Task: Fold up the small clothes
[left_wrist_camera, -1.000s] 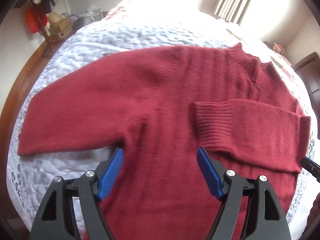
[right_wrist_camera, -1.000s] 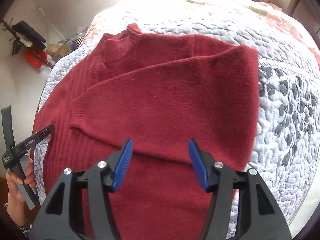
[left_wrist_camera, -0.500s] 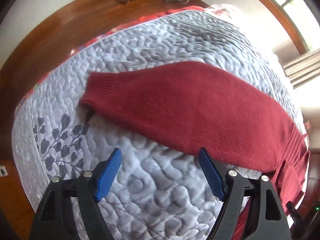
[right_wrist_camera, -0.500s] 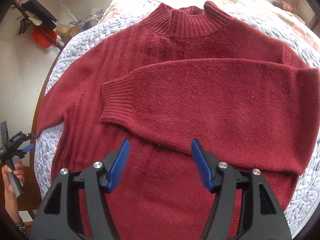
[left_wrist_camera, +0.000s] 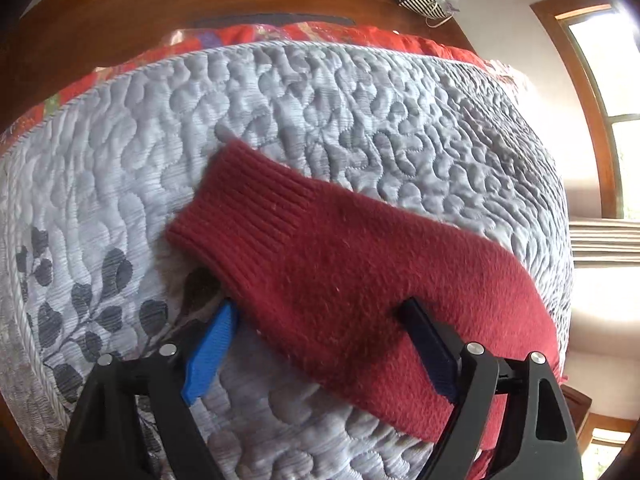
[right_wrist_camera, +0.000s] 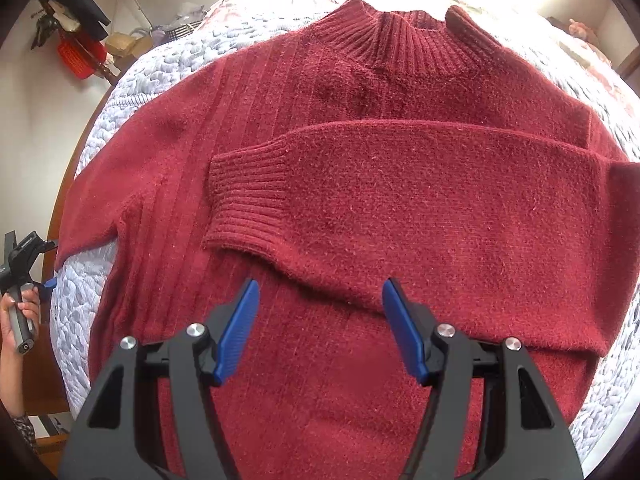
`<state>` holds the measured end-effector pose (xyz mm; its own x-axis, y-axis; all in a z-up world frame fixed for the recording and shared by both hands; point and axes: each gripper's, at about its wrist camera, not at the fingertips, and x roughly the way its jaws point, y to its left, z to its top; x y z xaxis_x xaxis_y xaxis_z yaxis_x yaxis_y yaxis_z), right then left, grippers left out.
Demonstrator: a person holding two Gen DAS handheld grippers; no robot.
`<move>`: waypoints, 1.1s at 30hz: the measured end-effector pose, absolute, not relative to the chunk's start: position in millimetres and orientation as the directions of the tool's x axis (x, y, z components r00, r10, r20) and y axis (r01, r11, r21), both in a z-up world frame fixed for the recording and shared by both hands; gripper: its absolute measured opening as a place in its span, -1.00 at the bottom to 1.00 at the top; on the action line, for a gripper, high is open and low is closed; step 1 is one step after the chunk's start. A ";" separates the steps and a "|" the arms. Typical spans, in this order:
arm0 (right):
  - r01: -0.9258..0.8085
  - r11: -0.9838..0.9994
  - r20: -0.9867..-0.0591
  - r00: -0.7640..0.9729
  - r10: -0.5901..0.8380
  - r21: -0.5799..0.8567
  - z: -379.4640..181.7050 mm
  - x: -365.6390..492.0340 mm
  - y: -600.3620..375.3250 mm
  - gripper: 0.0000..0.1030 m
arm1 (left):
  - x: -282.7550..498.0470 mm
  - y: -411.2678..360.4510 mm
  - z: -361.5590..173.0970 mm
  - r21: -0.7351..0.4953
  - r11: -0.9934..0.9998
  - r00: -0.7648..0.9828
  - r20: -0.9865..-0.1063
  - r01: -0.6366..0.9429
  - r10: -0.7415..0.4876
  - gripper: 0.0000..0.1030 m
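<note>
Red sweater [right_wrist_camera: 360,200] spreads under right gripper [right_wrist_camera: 320,328]; left gripper [left_wrist_camera: 320,340] straddles its sleeve [left_wrist_camera: 320,256].

A grey quilted bedspread [left_wrist_camera: 360,92] covers the bed; wooden floor [left_wrist_camera: 160,8] beyond.

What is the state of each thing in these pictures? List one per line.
Sweater: lying flat on the quilt, partly folded.
Right sleeve: folded across the chest.
Left sleeve: stretched out, unfolded.
Left gripper: open, straddling the left sleeve.
Right gripper: open, holding nothing.
</note>
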<state>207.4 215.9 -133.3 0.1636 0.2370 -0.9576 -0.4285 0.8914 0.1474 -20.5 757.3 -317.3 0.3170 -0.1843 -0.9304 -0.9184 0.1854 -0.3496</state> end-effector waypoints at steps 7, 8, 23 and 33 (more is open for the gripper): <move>-0.431 0.891 -0.960 0.161 0.229 0.141 -139.6 207.0 220.0 0.24 | -28.5 775.2 -342.8 -0.354 0.085 0.335 -0.925 -0.931 -0.182 0.39; -0.435 0.891 -0.961 0.165 0.223 0.132 -139.7 206.7 220.1 0.24 | -27.6 776.3 -341.8 -0.360 0.086 0.343 -0.924 -0.929 -0.169 0.17; -0.419 0.900 -0.957 0.193 0.217 0.120 -132.5 202.1 186.8 0.25 | 17.1 741.3 -233.8 -0.425 0.360 0.480 -0.874 -0.830 0.074 -0.86; -0.361 0.924 -0.954 0.212 0.214 0.127 -128.6 205.8 147.9 0.25 | 118.9 632.4 -165.5 -0.438 0.677 0.600 -0.800 -0.591 0.006 -0.86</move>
